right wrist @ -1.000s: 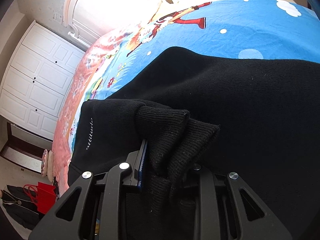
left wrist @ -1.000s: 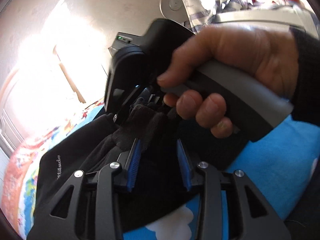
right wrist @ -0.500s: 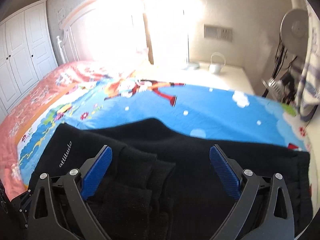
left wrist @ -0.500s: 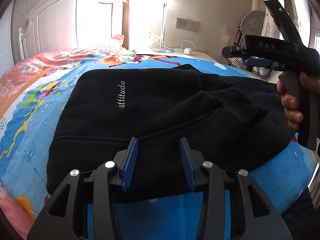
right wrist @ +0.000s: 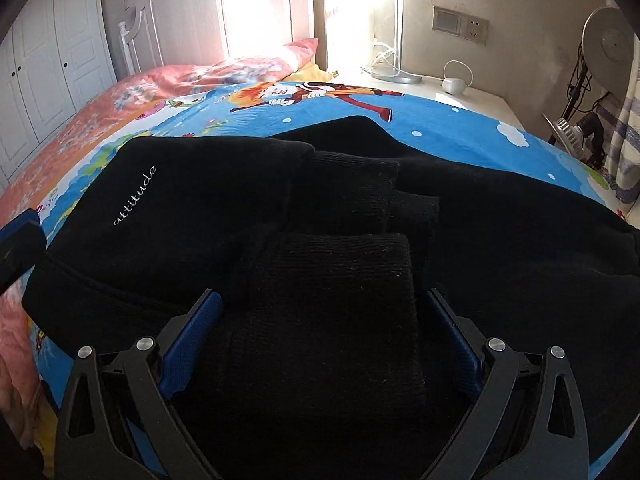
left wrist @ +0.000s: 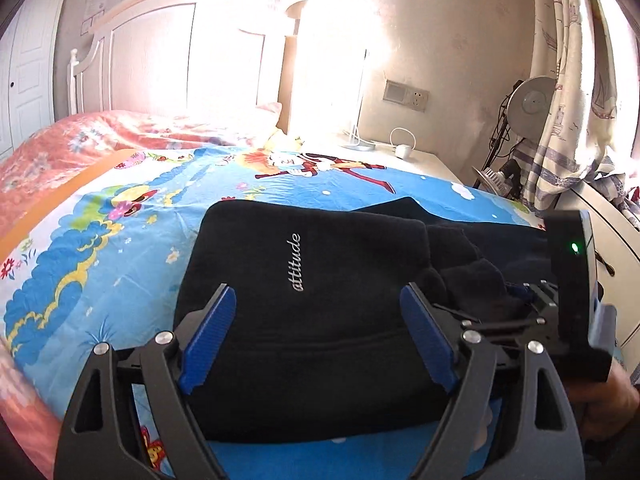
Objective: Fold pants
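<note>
The black pants [left wrist: 320, 312] lie folded on the blue cartoon bedsheet [left wrist: 120, 248], with white "attitude" lettering [left wrist: 295, 263] on top. They also show in the right wrist view [right wrist: 360, 208], with ribbed cuffs [right wrist: 340, 280] lying on the fold. My left gripper [left wrist: 320, 320] is open and empty, its blue pads spread over the near edge of the pants. My right gripper [right wrist: 322, 316] is open, its jaws spread either side of a ribbed cuff without clamping it. The right gripper's body [left wrist: 576, 300] shows at the right of the left wrist view.
A white headboard [left wrist: 160, 60] and pink bedding [left wrist: 100, 132] lie beyond. A white bedside table [right wrist: 460, 92] with a lamp base and charger stands at the far right, with a fan [right wrist: 608, 44] and curtain [left wrist: 568, 100]. White wardrobe doors [right wrist: 44, 60] stand left.
Both grippers let go of the black fabric and opened wide. They pulled back from the pants, which now lie folded on the bed. The right gripper came down beside the left.
</note>
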`<act>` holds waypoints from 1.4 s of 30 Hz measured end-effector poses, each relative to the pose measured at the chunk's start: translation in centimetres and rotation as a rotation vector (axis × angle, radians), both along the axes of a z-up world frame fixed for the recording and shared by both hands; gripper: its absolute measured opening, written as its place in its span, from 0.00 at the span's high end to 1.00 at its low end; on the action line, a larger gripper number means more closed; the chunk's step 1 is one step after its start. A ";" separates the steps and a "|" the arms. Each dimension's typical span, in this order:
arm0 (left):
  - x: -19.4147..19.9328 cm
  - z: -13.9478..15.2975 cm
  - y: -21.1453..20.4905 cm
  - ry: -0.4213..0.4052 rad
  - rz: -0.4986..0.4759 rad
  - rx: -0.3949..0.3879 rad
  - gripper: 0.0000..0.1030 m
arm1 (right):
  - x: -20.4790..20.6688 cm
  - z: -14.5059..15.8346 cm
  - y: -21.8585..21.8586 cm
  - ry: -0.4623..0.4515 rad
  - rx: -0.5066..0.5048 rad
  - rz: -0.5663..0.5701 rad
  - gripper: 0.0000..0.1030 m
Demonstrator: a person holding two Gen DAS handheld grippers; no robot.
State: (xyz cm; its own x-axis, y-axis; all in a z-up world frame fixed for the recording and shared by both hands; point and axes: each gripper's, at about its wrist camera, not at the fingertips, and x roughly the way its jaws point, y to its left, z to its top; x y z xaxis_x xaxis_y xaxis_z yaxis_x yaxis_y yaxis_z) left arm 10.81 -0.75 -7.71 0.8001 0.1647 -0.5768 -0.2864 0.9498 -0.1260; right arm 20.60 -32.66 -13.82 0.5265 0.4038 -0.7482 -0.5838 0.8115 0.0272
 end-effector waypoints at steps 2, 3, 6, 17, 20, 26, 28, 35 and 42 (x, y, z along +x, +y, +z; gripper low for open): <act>2.6 0.9 0.7 0.006 -0.073 -0.054 0.33 | -0.1 0.1 0.1 -0.002 -0.016 0.000 0.07; 4.7 1.1 0.8 0.056 -0.099 -0.050 0.37 | -0.1 0.1 0.2 -0.001 -0.019 -0.003 0.07; 10.7 -0.7 0.5 0.247 -0.150 -0.020 0.57 | -0.3 0.1 0.2 -0.004 -0.023 -0.005 0.07; 18.6 -4.0 4.2 0.400 -0.135 -0.046 0.75 | -0.2 0.0 0.3 0.016 -0.030 -0.004 0.07; 19.4 -4.4 5.7 0.423 -0.066 -0.021 0.75 | -0.2 0.0 0.3 0.020 -0.030 -0.003 0.07; 15.3 -1.5 9.7 0.269 0.039 -0.161 0.68 | -0.2 -0.1 0.2 0.017 -0.024 -0.002 0.06; 13.1 -0.5 9.6 0.215 -0.047 -0.197 0.65 | -0.2 -0.1 0.2 0.019 -0.025 -0.003 0.06; 10.5 -3.9 11.5 0.318 -0.051 -0.082 0.77 | 0.5 1.7 0.5 0.054 -0.045 0.016 0.07; 7.8 -2.5 17.5 0.245 0.181 -0.141 0.56 | 3.0 5.5 2.5 0.032 0.039 0.079 0.08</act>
